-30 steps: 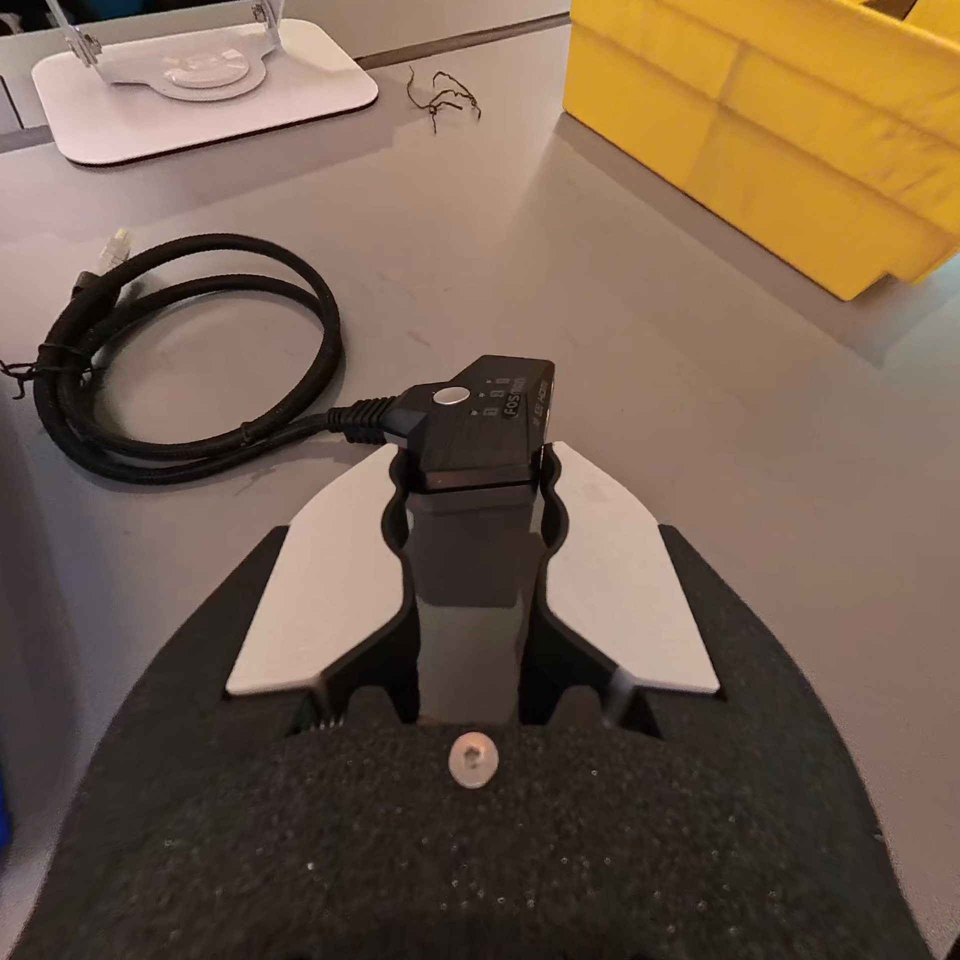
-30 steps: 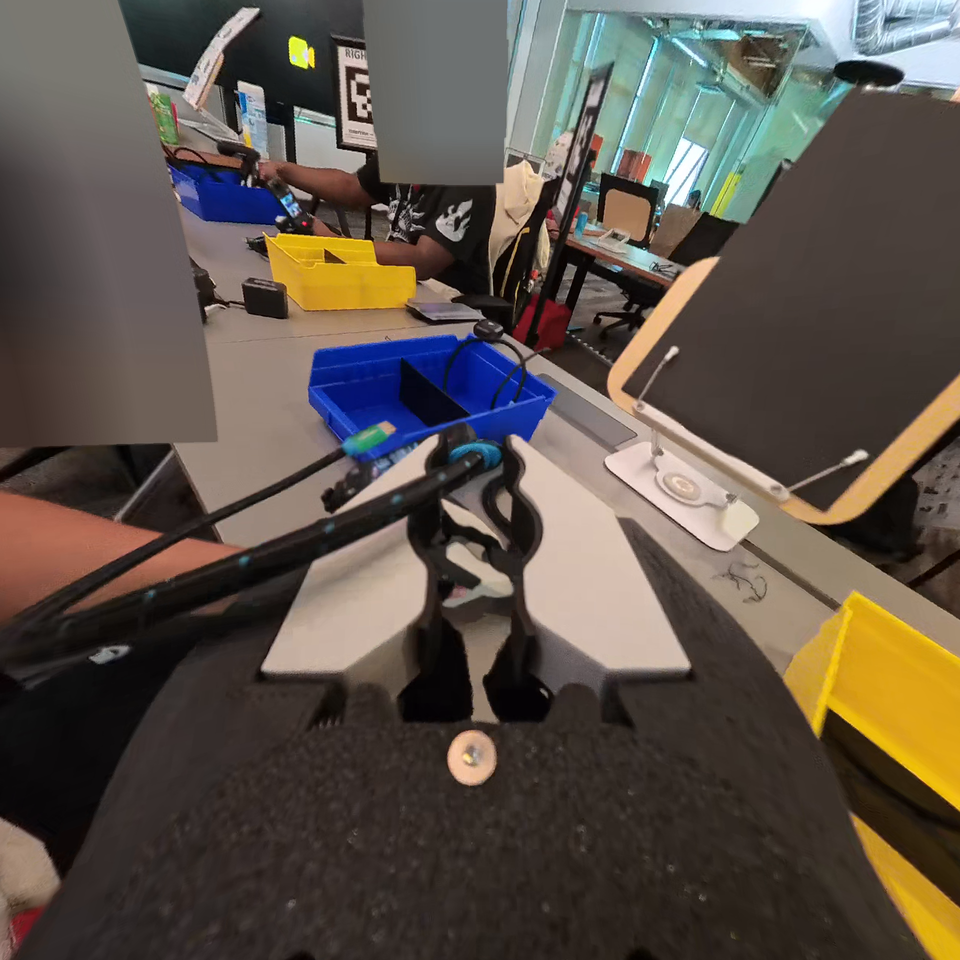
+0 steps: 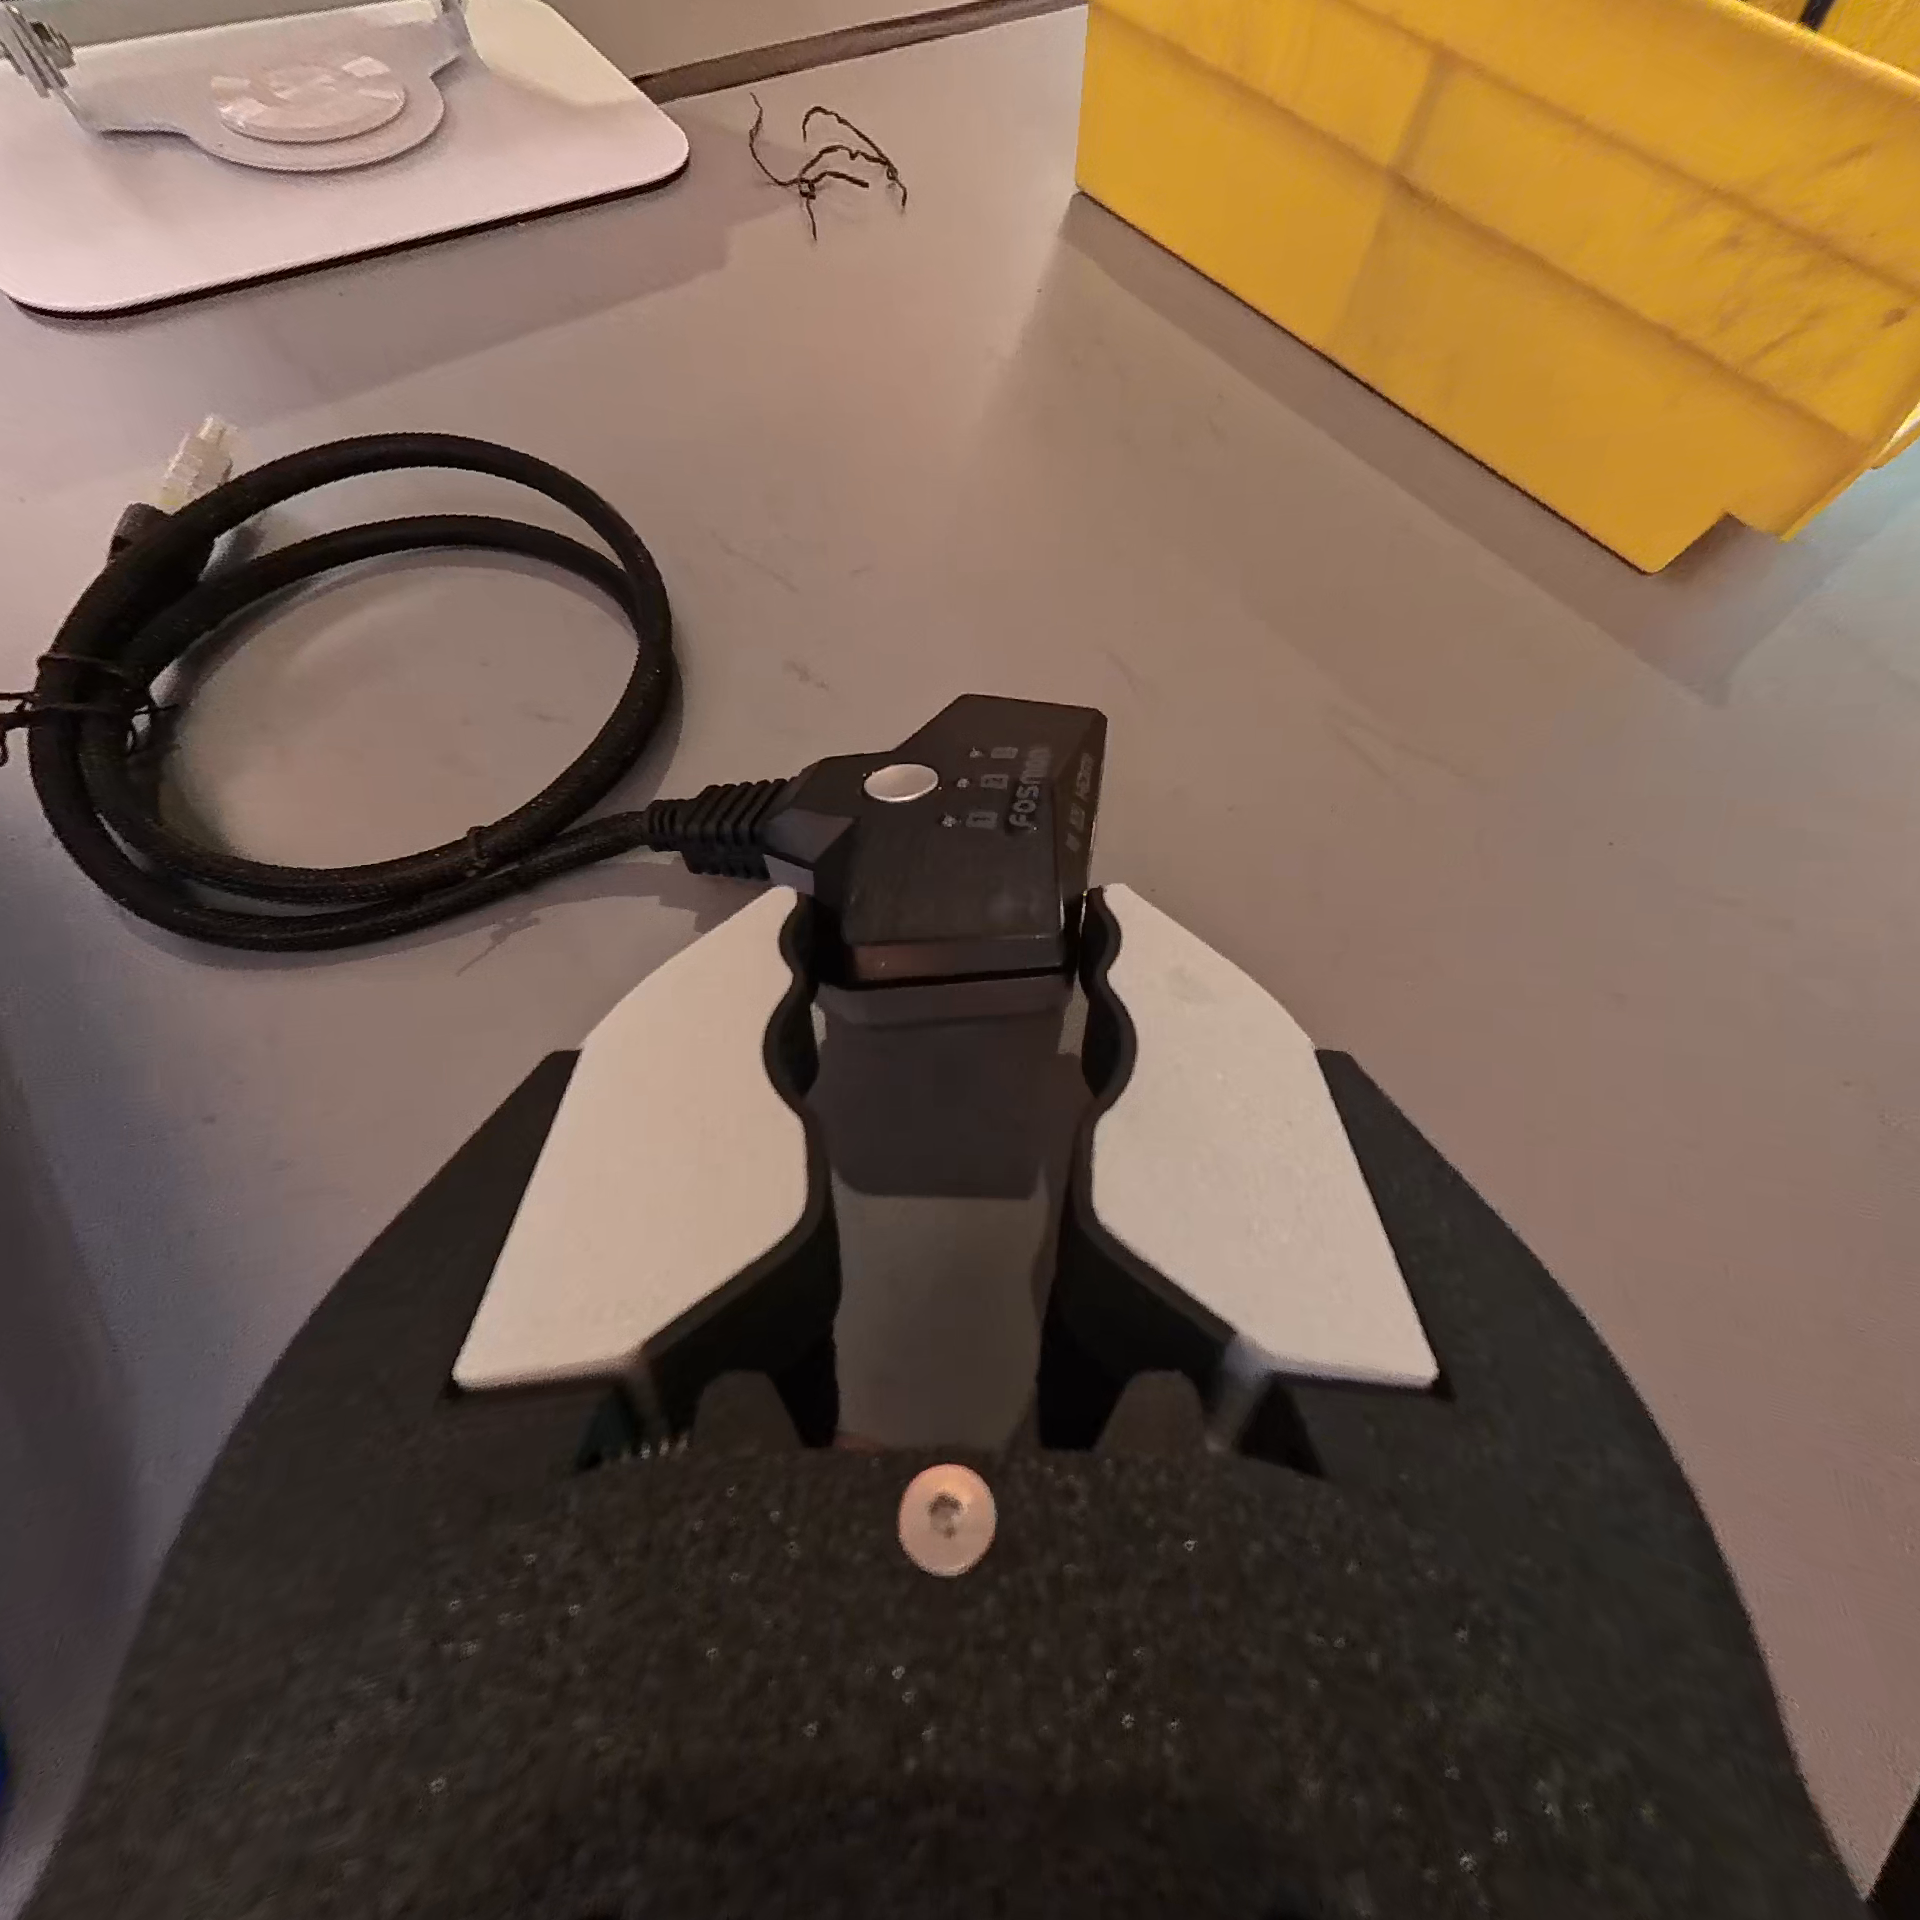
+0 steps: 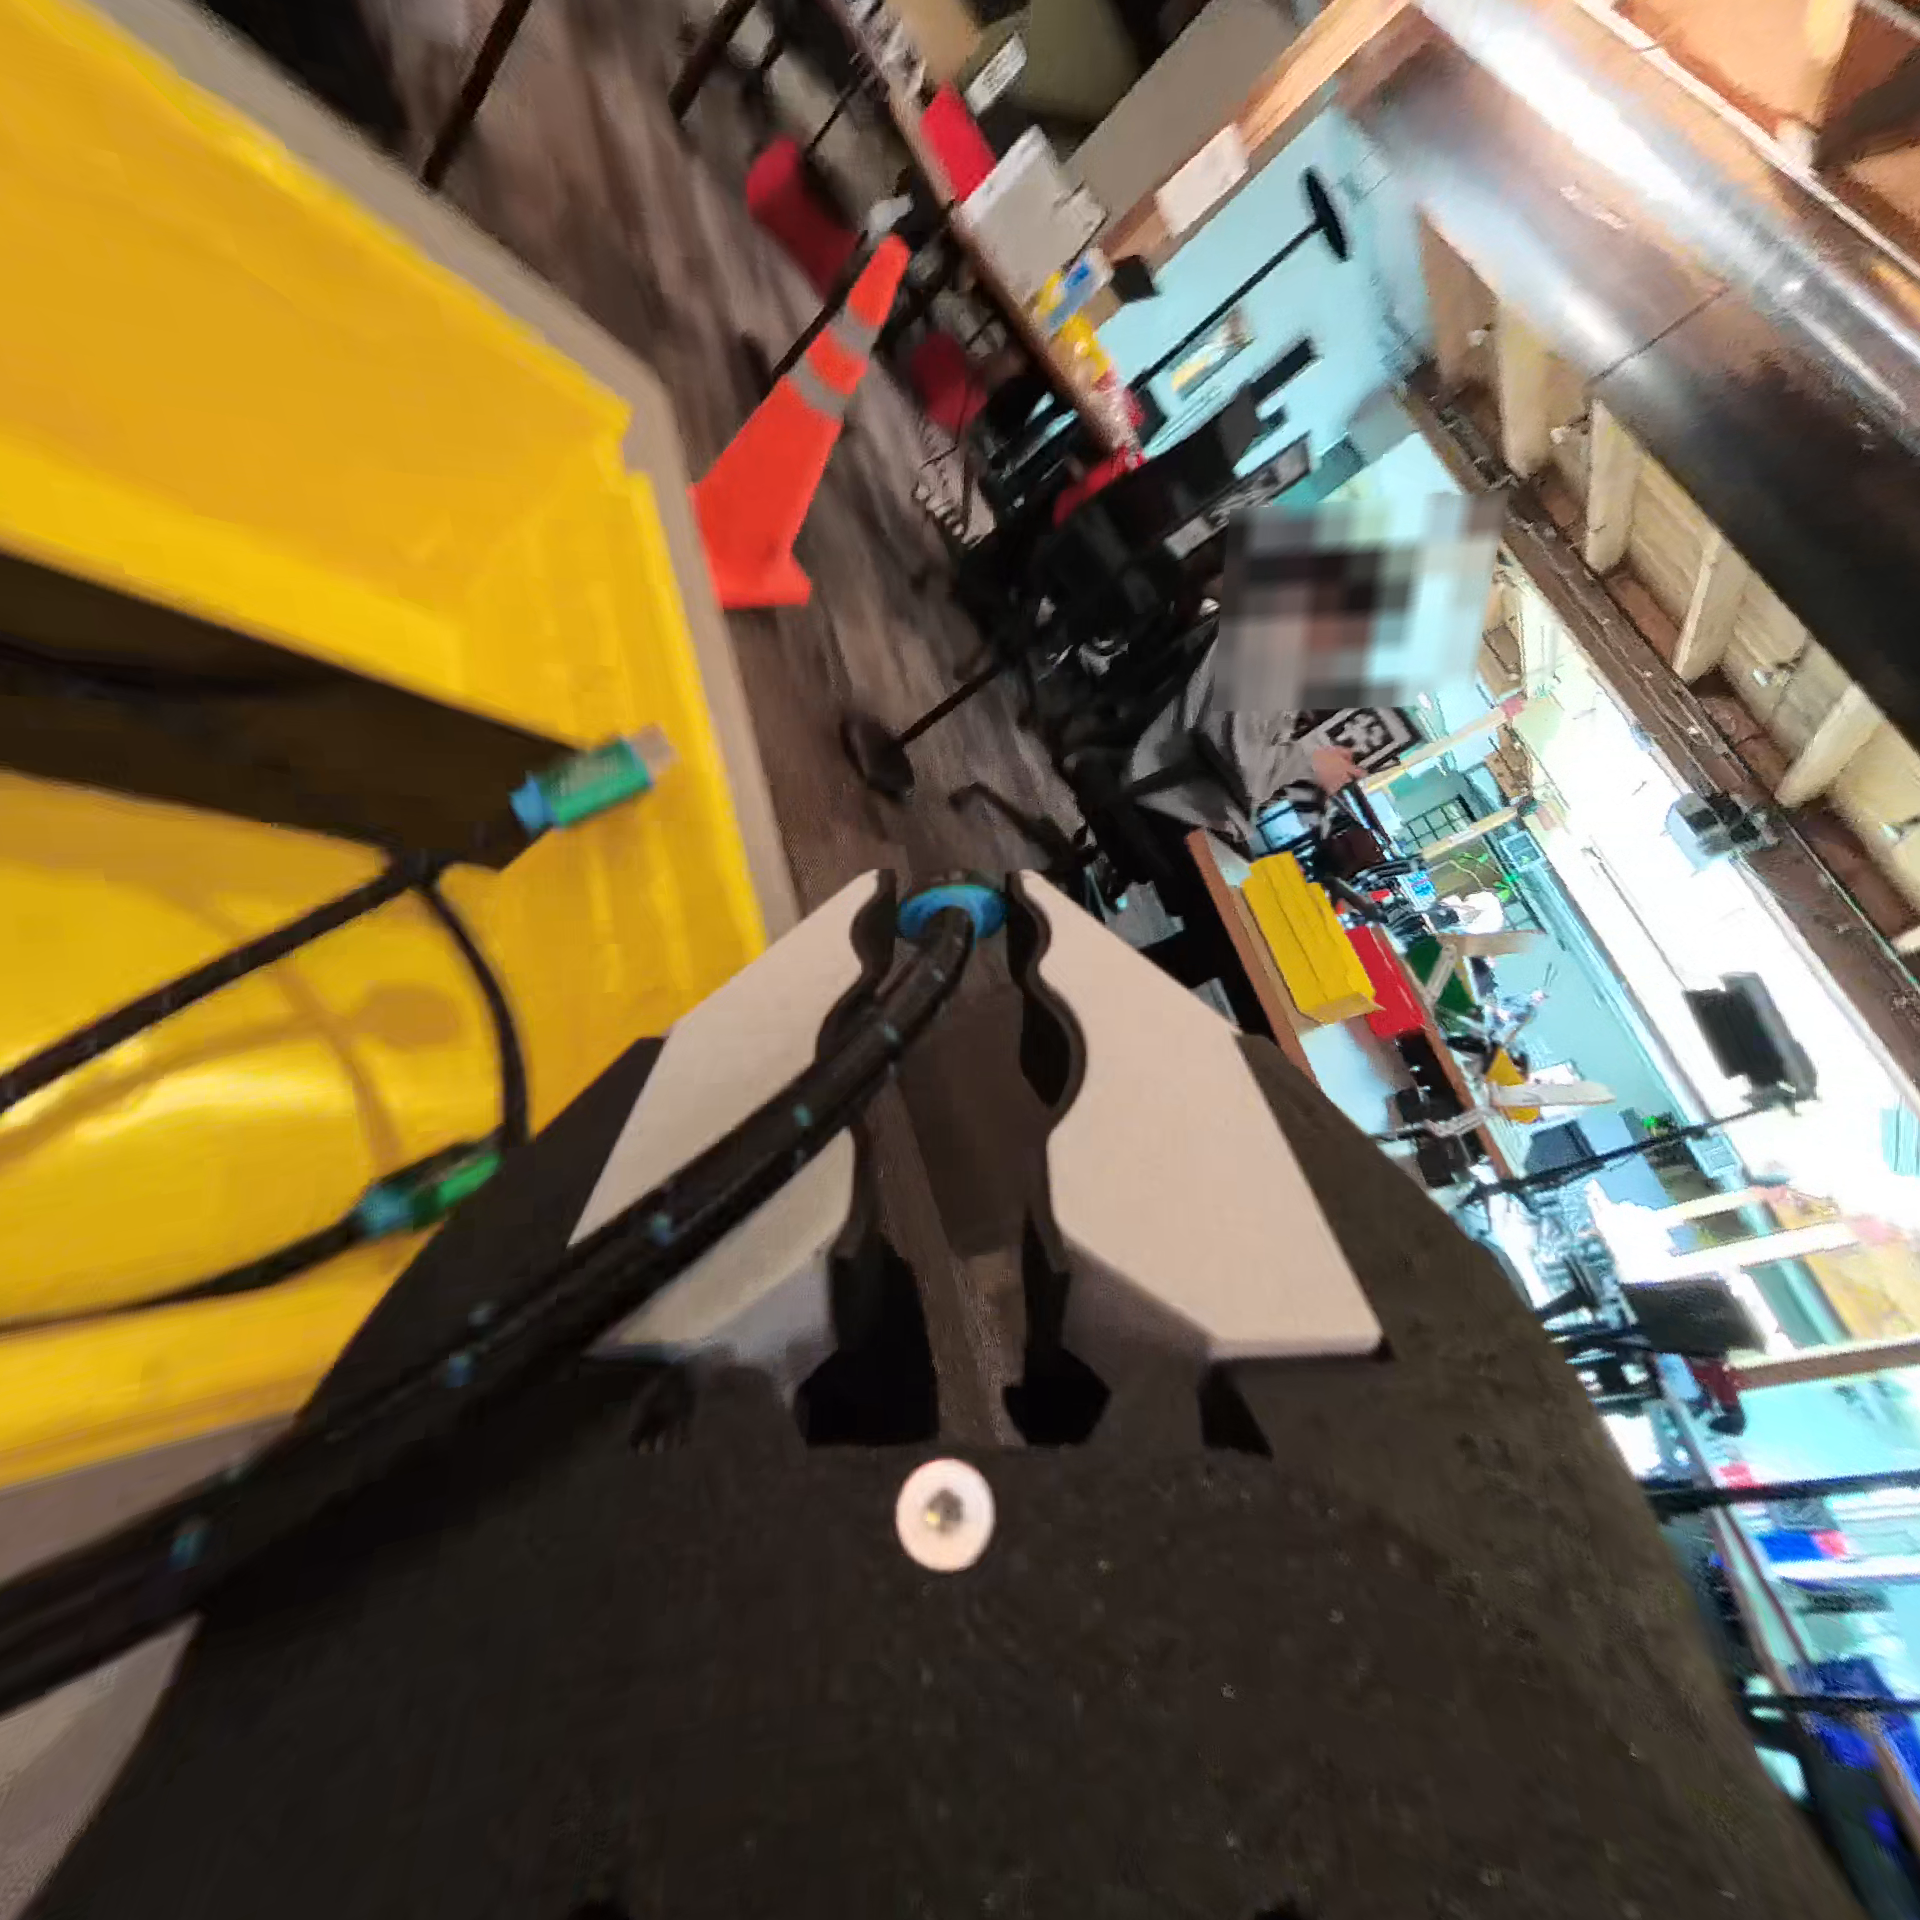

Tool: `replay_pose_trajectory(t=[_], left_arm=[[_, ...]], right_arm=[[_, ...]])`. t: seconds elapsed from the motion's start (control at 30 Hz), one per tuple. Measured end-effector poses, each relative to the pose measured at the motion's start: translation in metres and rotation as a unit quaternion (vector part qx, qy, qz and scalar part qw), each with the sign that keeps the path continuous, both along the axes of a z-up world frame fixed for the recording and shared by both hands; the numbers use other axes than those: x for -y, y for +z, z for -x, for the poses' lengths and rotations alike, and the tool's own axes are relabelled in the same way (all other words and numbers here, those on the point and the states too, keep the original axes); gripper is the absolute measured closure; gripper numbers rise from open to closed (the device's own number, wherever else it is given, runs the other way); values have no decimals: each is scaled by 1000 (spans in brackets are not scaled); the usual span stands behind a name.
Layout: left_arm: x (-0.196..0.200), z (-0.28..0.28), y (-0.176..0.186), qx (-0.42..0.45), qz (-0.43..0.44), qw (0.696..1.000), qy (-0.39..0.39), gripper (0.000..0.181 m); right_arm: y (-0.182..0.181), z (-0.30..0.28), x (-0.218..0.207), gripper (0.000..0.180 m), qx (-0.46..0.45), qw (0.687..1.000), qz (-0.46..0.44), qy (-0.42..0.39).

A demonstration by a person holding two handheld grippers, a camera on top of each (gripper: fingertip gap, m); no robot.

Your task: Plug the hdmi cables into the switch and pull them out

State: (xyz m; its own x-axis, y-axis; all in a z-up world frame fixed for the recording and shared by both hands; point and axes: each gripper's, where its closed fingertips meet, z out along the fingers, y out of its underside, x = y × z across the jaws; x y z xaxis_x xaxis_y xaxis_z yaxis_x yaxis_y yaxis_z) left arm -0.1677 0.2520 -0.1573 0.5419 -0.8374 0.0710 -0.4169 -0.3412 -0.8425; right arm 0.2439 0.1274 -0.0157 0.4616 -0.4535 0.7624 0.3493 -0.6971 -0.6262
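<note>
The black HDMI switch (image 3: 966,842) rests on the grey table (image 3: 1351,883). My left gripper (image 3: 940,935) is shut on its near end. The switch's own black braided cable (image 3: 343,717) lies coiled to the left. My right gripper (image 4: 945,914) is shut on a black HDMI cable (image 4: 727,1174) at its blue collar, held in the air beside the yellow bin (image 4: 260,520). The plug beyond the collar is hidden. Two more cable ends with green-blue plugs show over the bin, one high (image 4: 587,790) and one low (image 4: 426,1195).
A yellow bin (image 3: 1507,239) stands at the table's back right. A white stand base (image 3: 312,156) sits at the back left, with a tangle of thin wire (image 3: 831,166) beside it. Beyond the table's edge are an orange cone (image 4: 800,436), other desks and a seated person. The left gripper's tips are roughly 45 cm from the right gripper's.
My right gripper has swung and rolled, with the cable, from facing the blue bin and easel to over the yellow bin. The left gripper and switch have barely moved.
</note>
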Motion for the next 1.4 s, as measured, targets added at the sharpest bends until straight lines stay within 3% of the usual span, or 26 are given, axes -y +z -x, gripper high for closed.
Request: replay_pose_trajectory(t=[0.17,0.37,0.57,0.63,0.8,0.97,1.23,1.33,1.4], left_arm=[[1,-1,-1,-3,0,1000,-4,132],[2,-2,-2,-5,2,1000,-8,133],[4,-2,-1,-2,4,1000,-15,133],[5,-2,-1,-2,4,1000,-17,133],[6,-3,-1,3,7,1000,-23,133],[7,-4,-1,0,5,1000,-27,133],[8,-4,-1,3,8,1000,-29,133],[8,-4,-1,0,5,1000,-30,133],[8,-4,-1,1,7,1000,-30,133]], right_arm=[[-65,29,7,158,-63,987,149,0],[-100,36,12,158,-137,950,281,-22],[-99,28,-22,144,-236,918,315,38],[-93,27,-28,136,-273,895,346,65],[-68,53,-22,137,-376,814,405,181],[-47,59,-32,173,-281,844,370,269],[-92,55,23,174,-297,860,353,218],[-61,32,10,174,-274,913,223,202],[-26,14,4,175,-296,932,113,175]])
